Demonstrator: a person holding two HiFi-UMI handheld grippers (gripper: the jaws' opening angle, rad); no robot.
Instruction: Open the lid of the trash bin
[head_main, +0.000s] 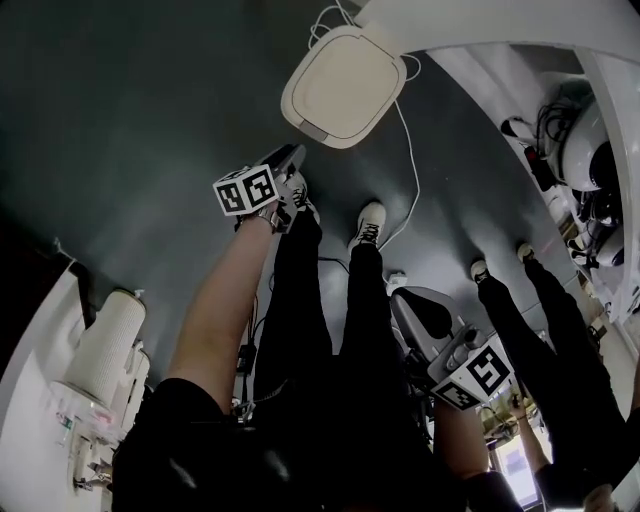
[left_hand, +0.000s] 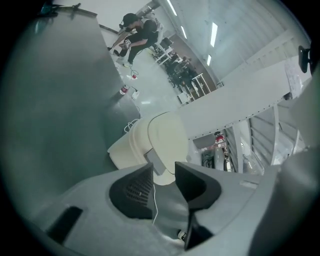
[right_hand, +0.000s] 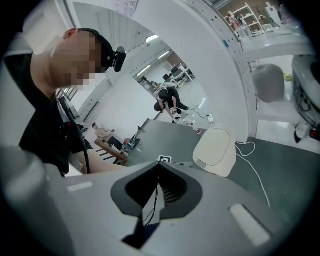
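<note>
Facing seemingly shut trash bin (head_main: 343, 87): left tongs (left_hand: 163, 168) apart, empty; right tongs (right_hand: 159, 166) closed.

Trash bin (head_main: 345, 90): cream-white, rounded-square body, standing upright at 12 o'clock in the head view. Lid (left_hand: 167, 137) closed, seated flush; grey latch tab (head_main: 313, 130) at its 7 o'clock edge.

the head view looks steeply down from above onto the dark floor (head_main: 150, 100), with the trash bin (head_main: 343, 87) far off at upper centre. the left gripper (left_hand: 164, 167) view looks along its jaws, the bin close at frame centre. the right gripper (right_hand: 157, 165) view faces the same bin from farther back, right of centre. all three share the bin and the white cable (head_main: 408, 150) beside it.
</note>
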